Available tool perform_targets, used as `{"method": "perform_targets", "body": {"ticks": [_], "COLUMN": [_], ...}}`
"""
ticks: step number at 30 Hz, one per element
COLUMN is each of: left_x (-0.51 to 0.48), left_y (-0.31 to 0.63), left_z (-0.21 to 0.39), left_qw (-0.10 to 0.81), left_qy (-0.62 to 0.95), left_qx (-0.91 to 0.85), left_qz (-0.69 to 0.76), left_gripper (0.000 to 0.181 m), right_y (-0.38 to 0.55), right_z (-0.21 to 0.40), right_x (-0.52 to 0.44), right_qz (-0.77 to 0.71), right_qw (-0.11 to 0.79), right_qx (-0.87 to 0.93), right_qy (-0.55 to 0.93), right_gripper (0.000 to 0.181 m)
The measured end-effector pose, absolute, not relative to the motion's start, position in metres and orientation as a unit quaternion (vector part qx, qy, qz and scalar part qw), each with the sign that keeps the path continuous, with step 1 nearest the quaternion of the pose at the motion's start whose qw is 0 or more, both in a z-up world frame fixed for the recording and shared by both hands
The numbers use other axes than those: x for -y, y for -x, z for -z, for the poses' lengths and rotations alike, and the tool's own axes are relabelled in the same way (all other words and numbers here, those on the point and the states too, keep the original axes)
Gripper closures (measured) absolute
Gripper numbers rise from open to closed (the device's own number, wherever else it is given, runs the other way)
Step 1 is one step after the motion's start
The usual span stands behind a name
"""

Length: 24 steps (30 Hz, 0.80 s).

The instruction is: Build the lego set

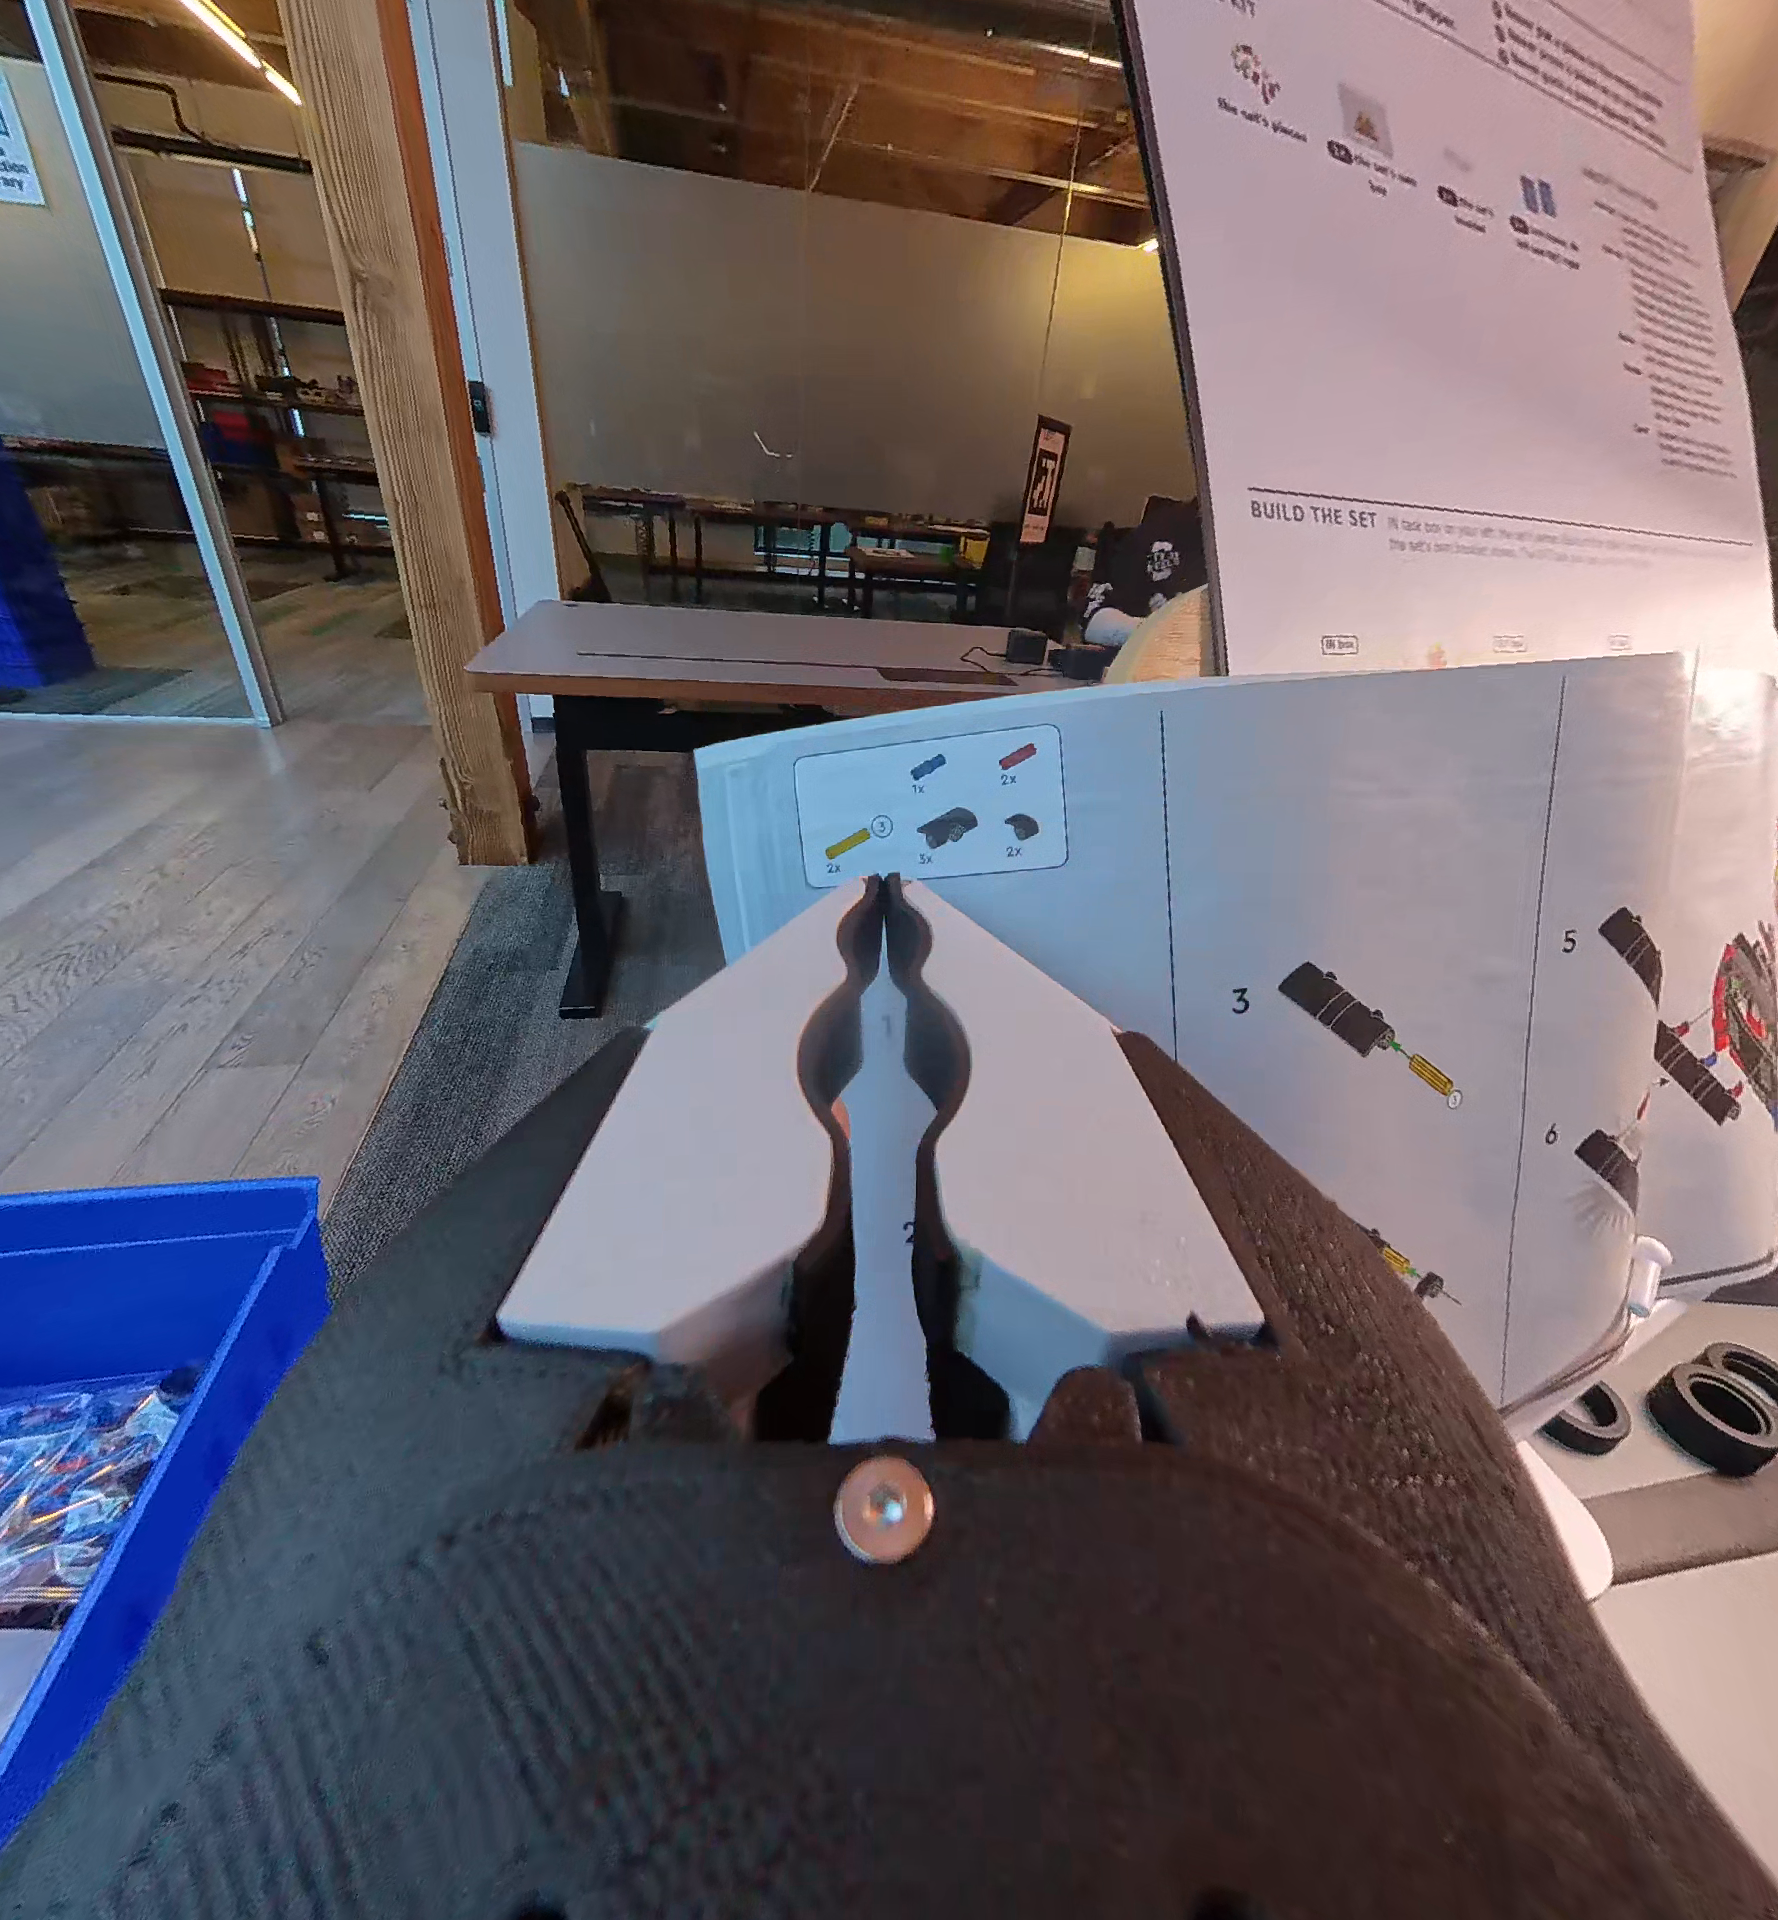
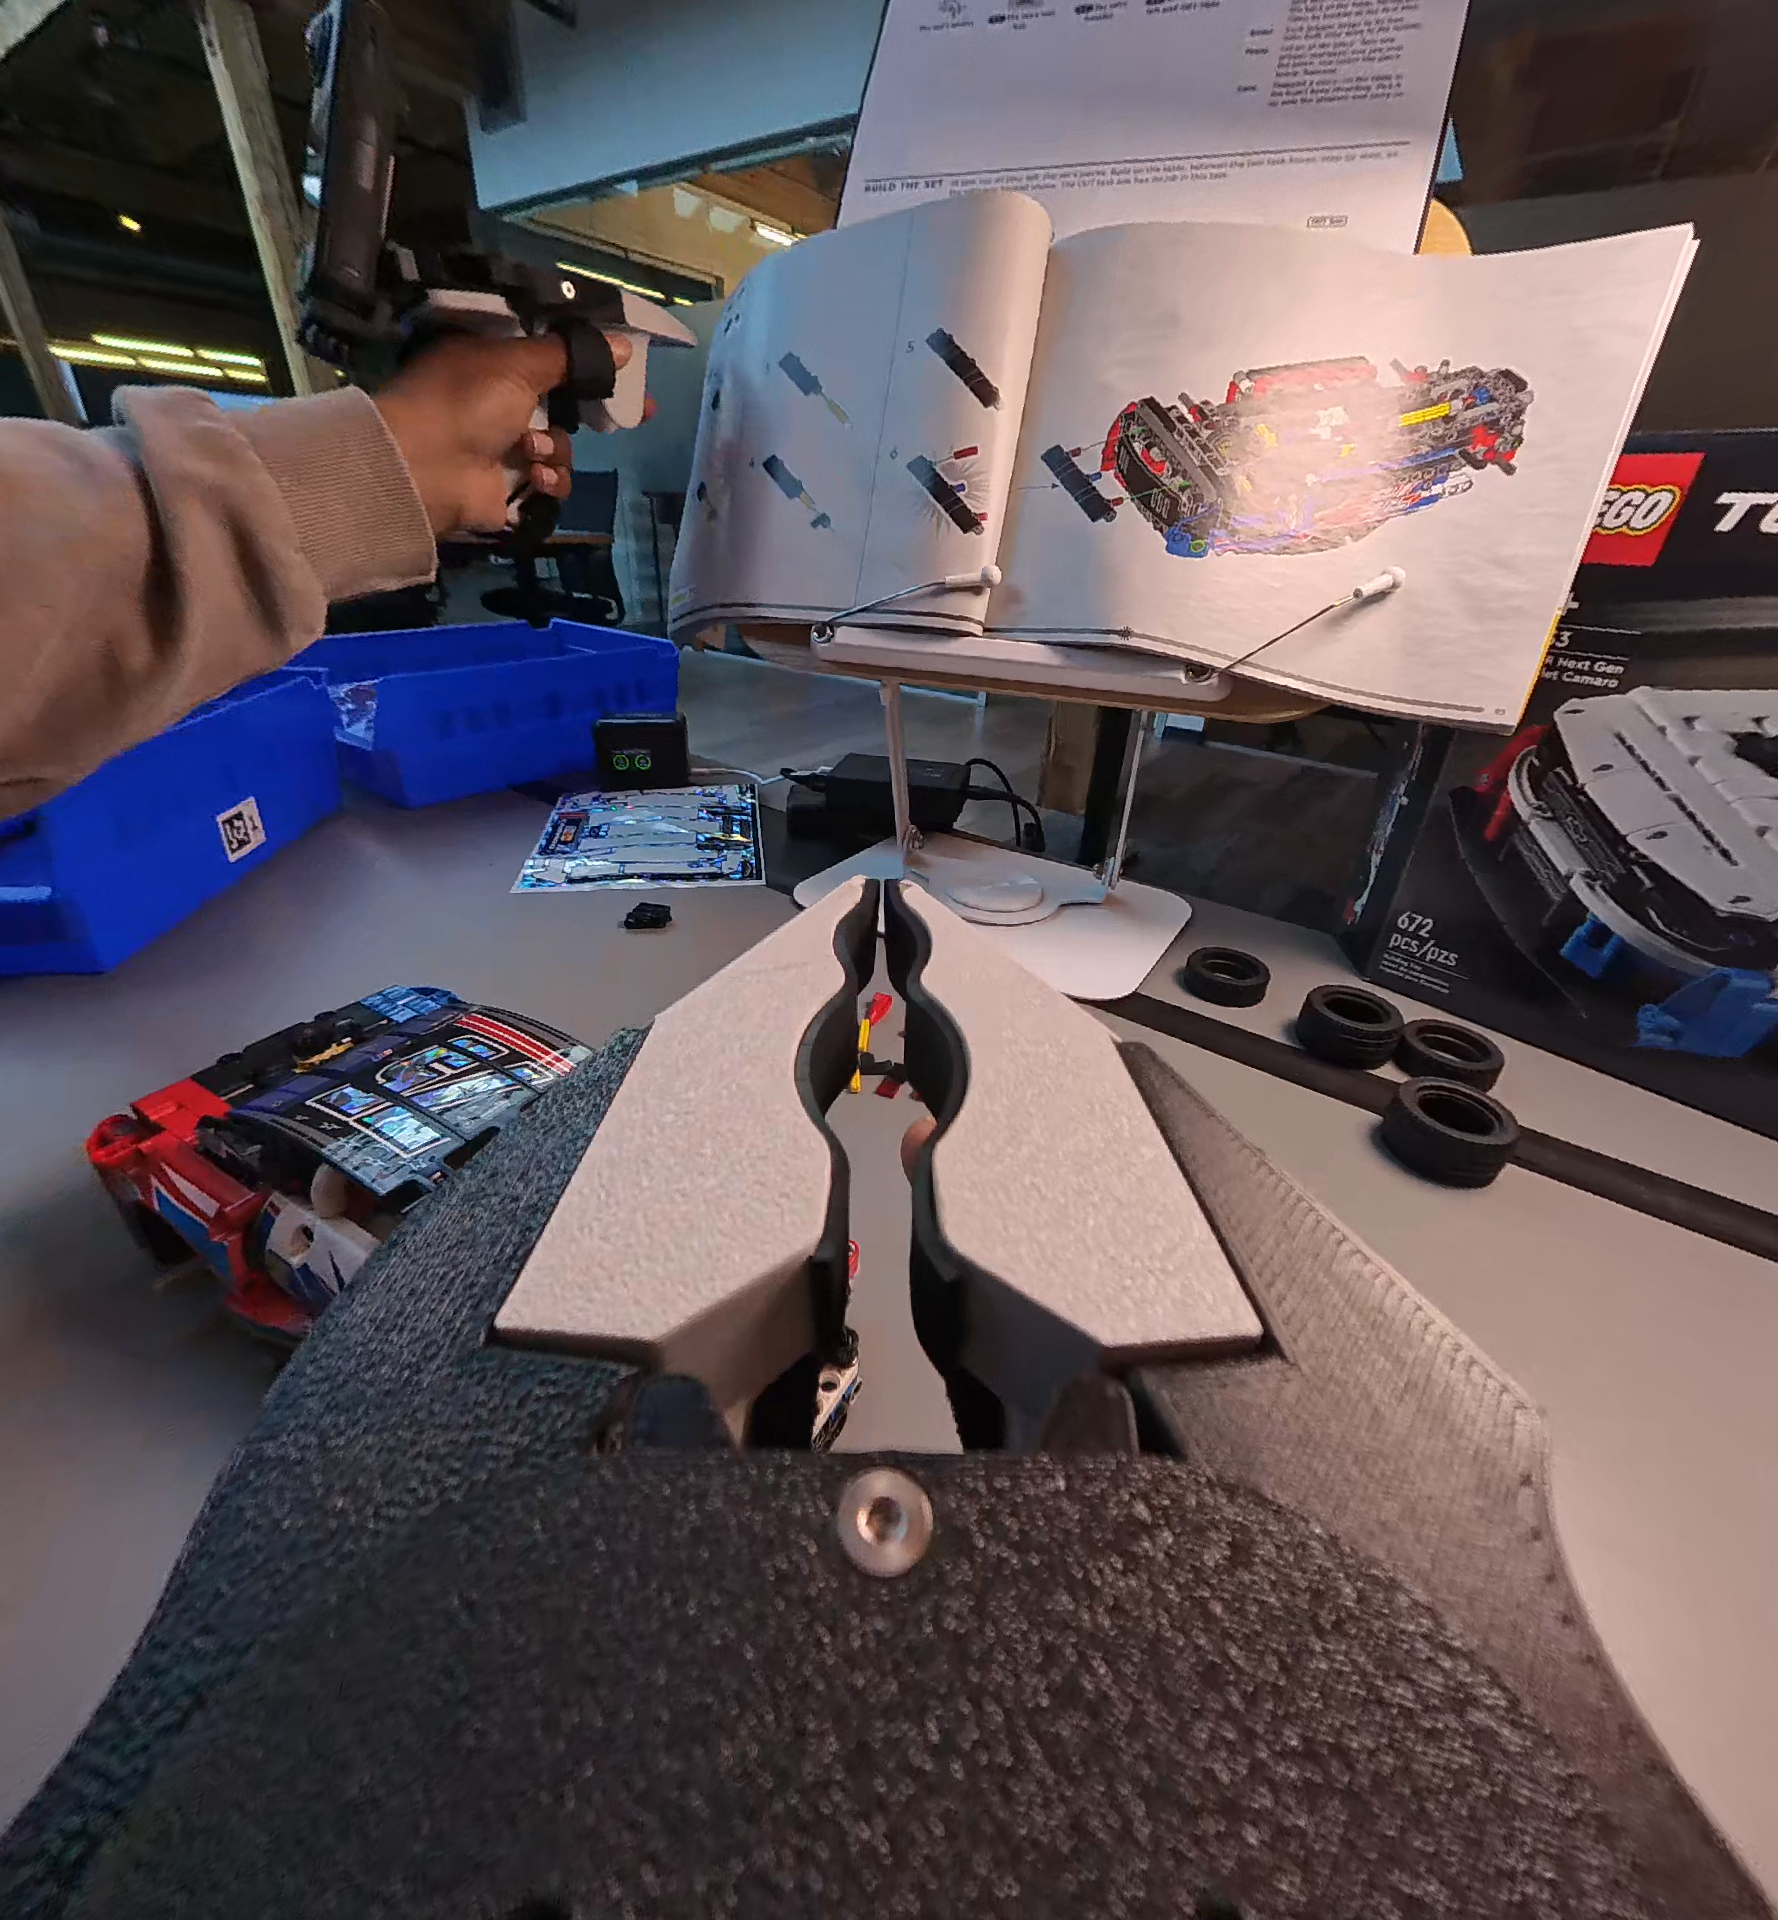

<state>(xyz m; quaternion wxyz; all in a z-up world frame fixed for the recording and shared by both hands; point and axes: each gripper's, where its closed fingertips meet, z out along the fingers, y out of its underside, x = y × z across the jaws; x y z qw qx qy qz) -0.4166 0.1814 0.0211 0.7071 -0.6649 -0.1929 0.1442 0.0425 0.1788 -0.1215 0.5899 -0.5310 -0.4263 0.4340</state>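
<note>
The open instruction booklet (image 1: 1332, 852) rests on a white stand (image 2: 1010, 914) at the back of the grey table. My left gripper (image 1: 885, 883) is shut and raised right in front of the booklet's left page; I cannot tell if it touches the paper. It also shows in the right wrist view (image 2: 656, 343), held by a hand. My right gripper (image 2: 883, 888) is shut and empty, low over the table. Small red and yellow pieces (image 2: 867, 1039) show through the gap between its fingers. A partly built red, blue and black car (image 2: 345, 1122) lies to its left.
Several black tyres (image 2: 1446, 1127) lie at the right, before the set's box (image 2: 1643, 831). Blue bins (image 2: 137, 821) stand at the left, one holding bagged parts (image 1: 23, 1475). A sticker sheet (image 2: 646, 836), a small black piece (image 2: 646, 914) and a charger (image 2: 885, 790) lie near the stand. One gripper's finger ends stand about 50 centimetres off the other's.
</note>
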Motion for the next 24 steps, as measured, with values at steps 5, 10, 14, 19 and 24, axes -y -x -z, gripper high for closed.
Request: {"method": "perform_targets", "body": {"ticks": [5, 10, 14, 19, 24], "left_x": [-0.19, -0.194, -0.188, -0.18, -0.183], "left_y": [0.409, 0.391, 0.39, 0.41, 0.405], "left_z": [-0.035, -0.033, -0.018, -0.022, -0.035], "left_qw": [0.708, 0.712, 0.705, 0.698, 0.703], "left_qy": [0.668, 0.669, 0.674, 0.675, 0.673], "left_qx": [0.173, 0.158, 0.164, 0.179, 0.167], "left_qz": [-0.151, -0.143, -0.144, -0.158, -0.157], "left_gripper": [0.181, 0.181, 0.181, 0.181, 0.181], "right_y": [-0.042, -0.04, -0.04, -0.041, -0.041], "right_z": [0.125, 0.127, 0.126, 0.124, 0.124], "right_x": [-0.178, -0.176, -0.174, -0.173, -0.174], "right_qz": [-0.438, -0.446, -0.449, -0.45, -0.451], "right_qw": [0.58, 0.571, 0.569, 0.571, 0.57], "right_qx": [0.428, 0.429, 0.43, 0.429, 0.427], "right_qy": [0.537, 0.54, 0.538, 0.536, 0.539], "right_gripper": [0.181, 0.181, 0.181, 0.181, 0.181]}}
